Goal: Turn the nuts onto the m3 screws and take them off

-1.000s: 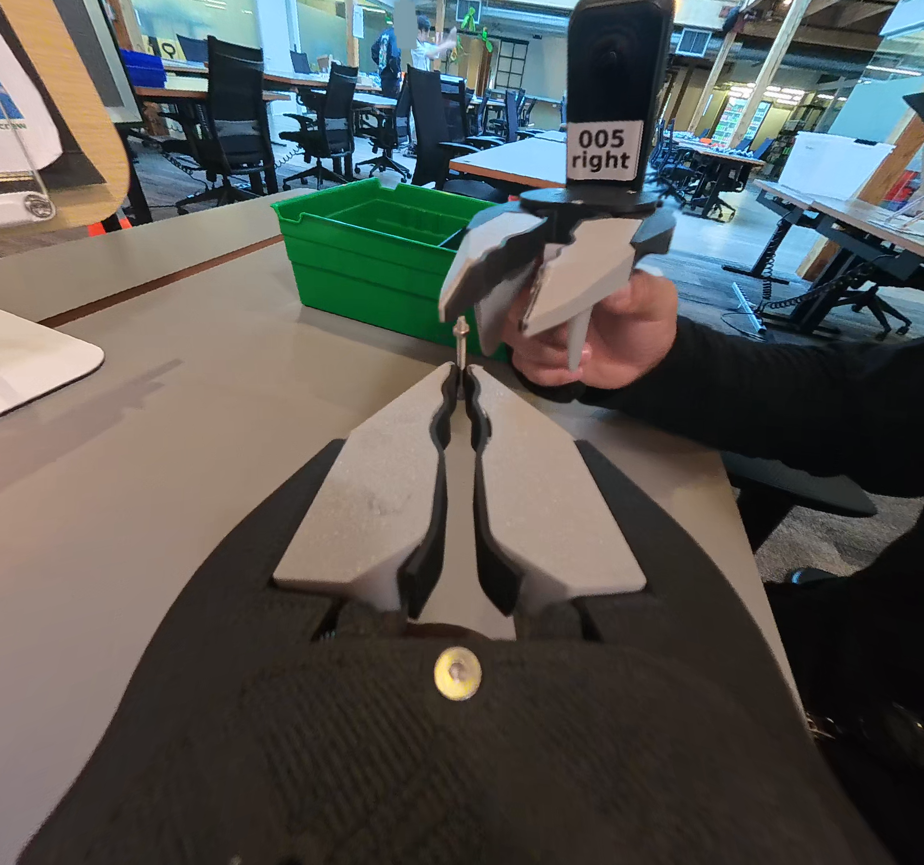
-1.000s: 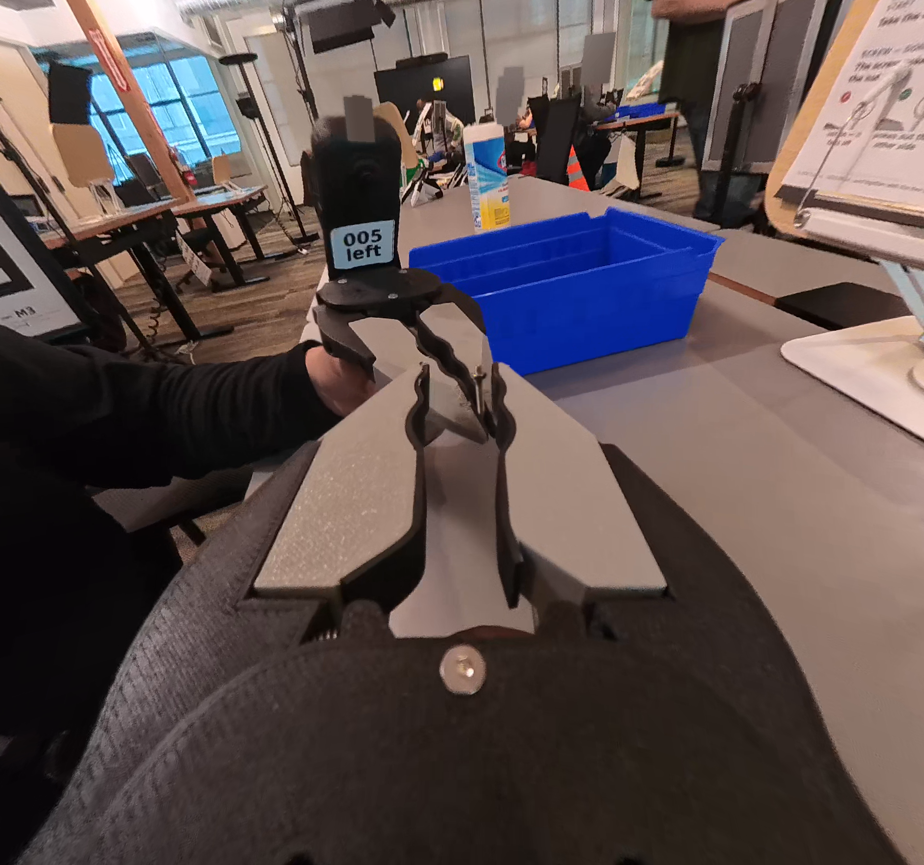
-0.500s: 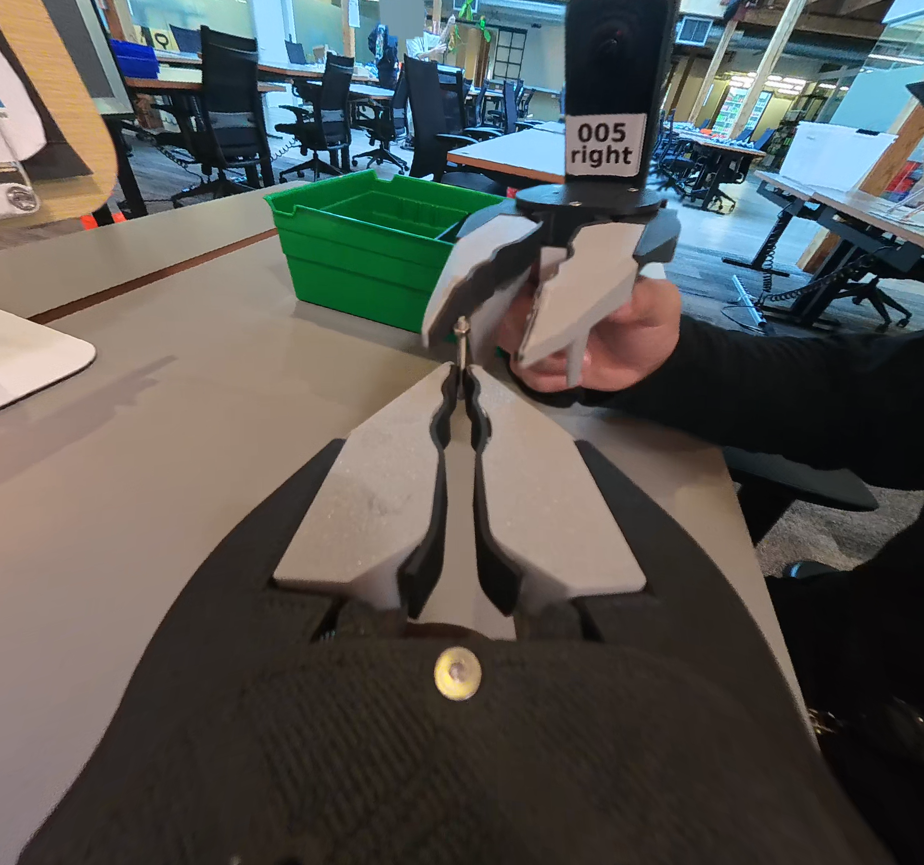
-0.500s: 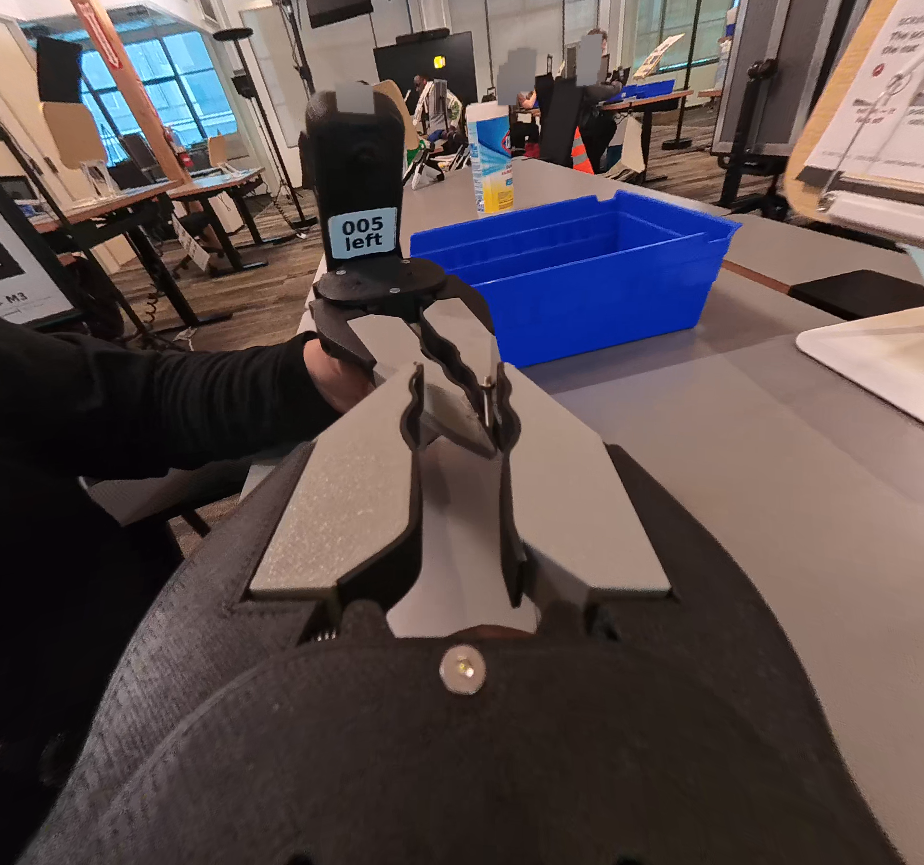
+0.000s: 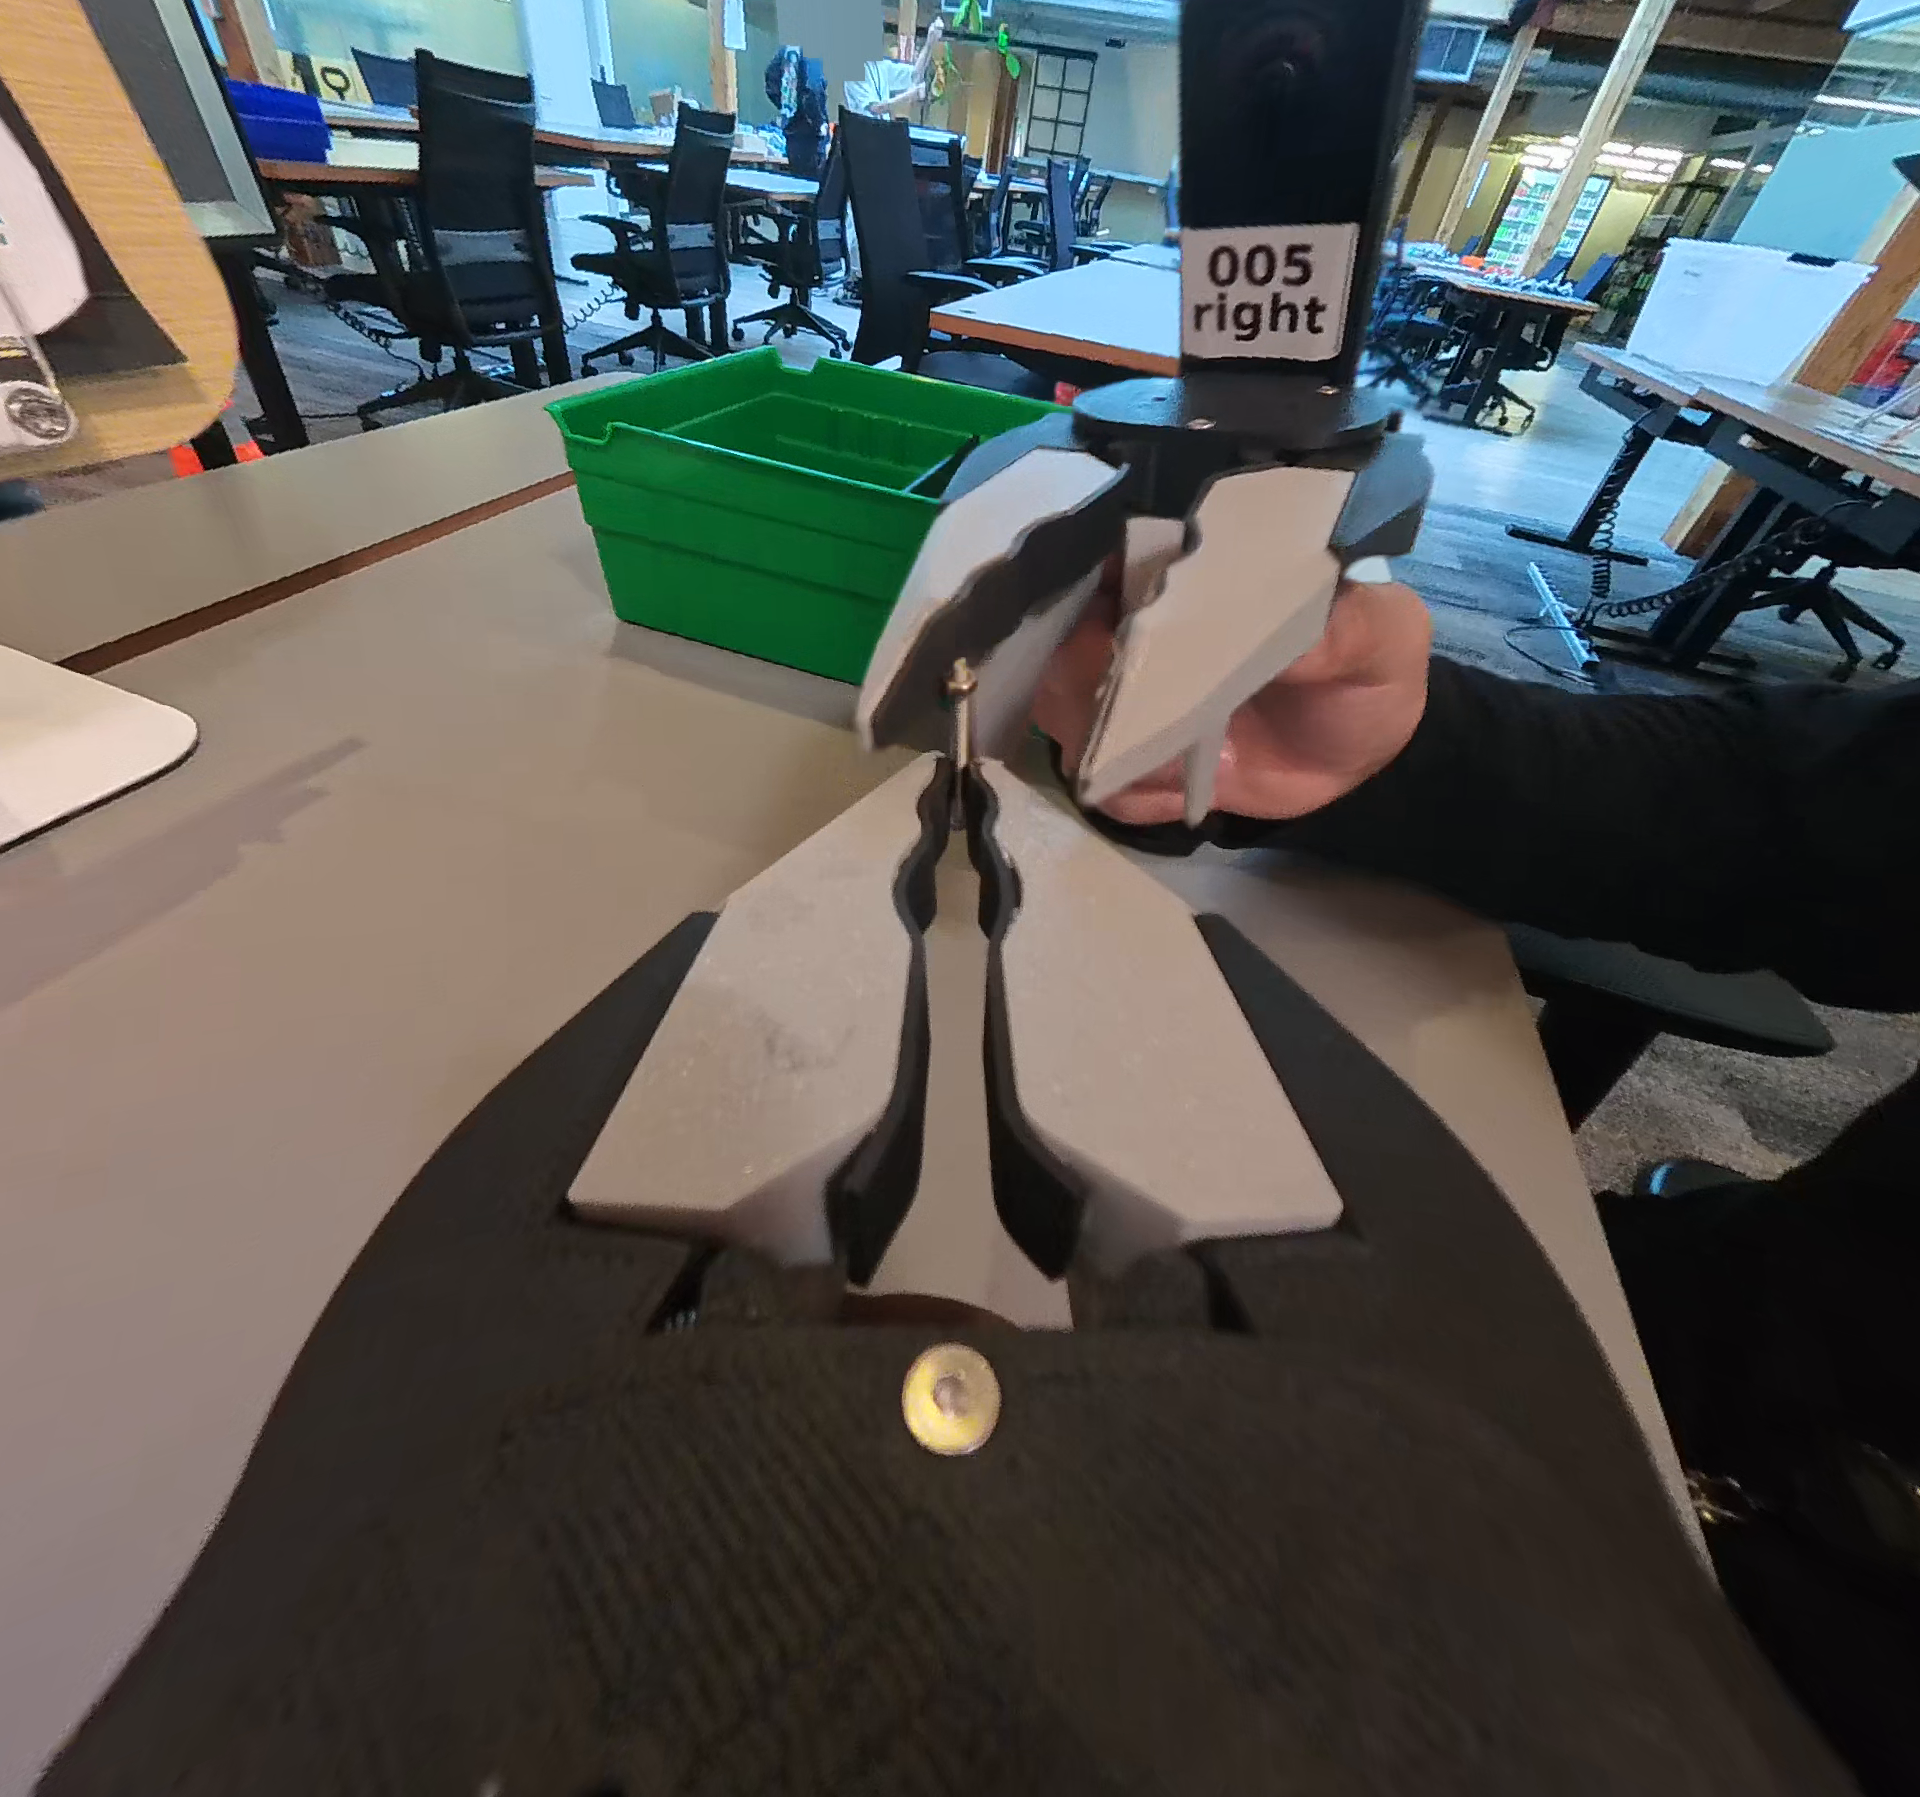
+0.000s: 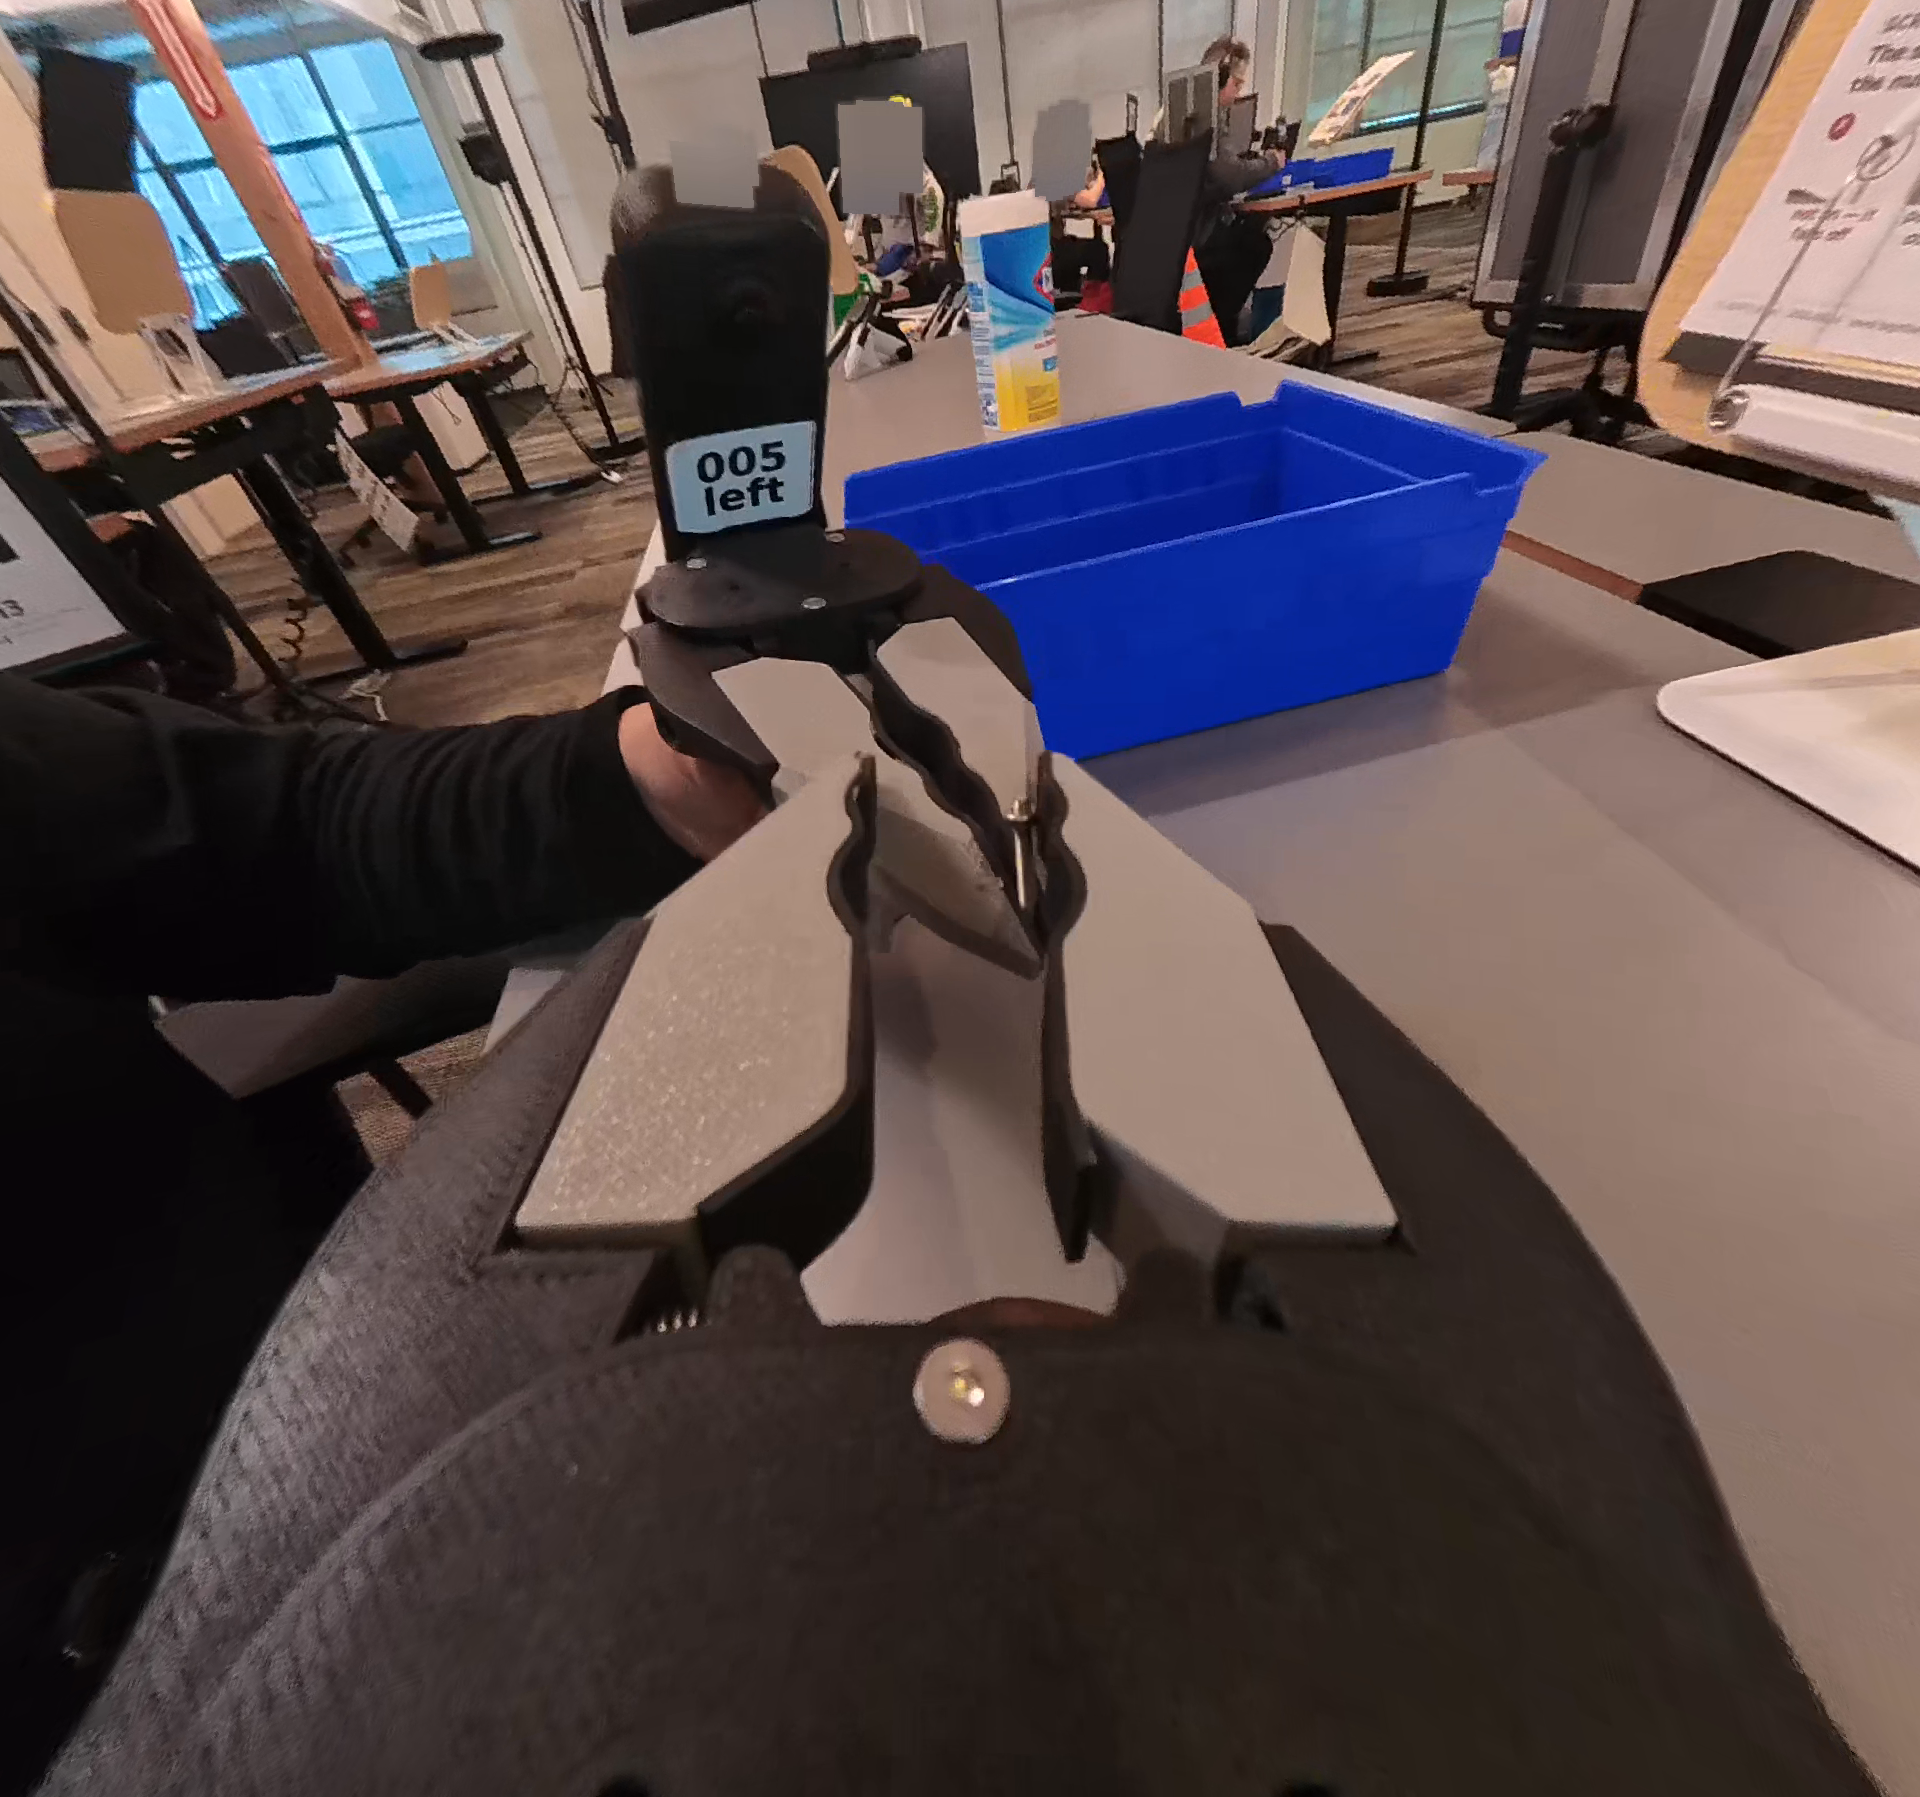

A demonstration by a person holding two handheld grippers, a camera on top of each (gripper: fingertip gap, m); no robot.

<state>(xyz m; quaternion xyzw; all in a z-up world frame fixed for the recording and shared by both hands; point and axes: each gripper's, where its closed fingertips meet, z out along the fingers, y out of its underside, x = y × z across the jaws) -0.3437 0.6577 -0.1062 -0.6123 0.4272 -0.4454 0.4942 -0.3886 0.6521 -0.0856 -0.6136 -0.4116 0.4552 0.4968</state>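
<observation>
Steel screw (image 5: 964,729) pinched upright by left gripper (image 5: 958,791) so the right gripper (image 6: 951,817), fingers spread, can reach its nut (image 5: 962,675).

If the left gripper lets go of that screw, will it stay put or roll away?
The screw is thin, round-shafted metal, so it would probably drop and roll on the smooth grey table. It looks stiff and light. The left gripper pinches only its lower end, so it may twist.

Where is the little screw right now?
The screw stands upright, pinched in the left gripper tips, mid-frame in the left wrist view, beside the right gripper.
</observation>
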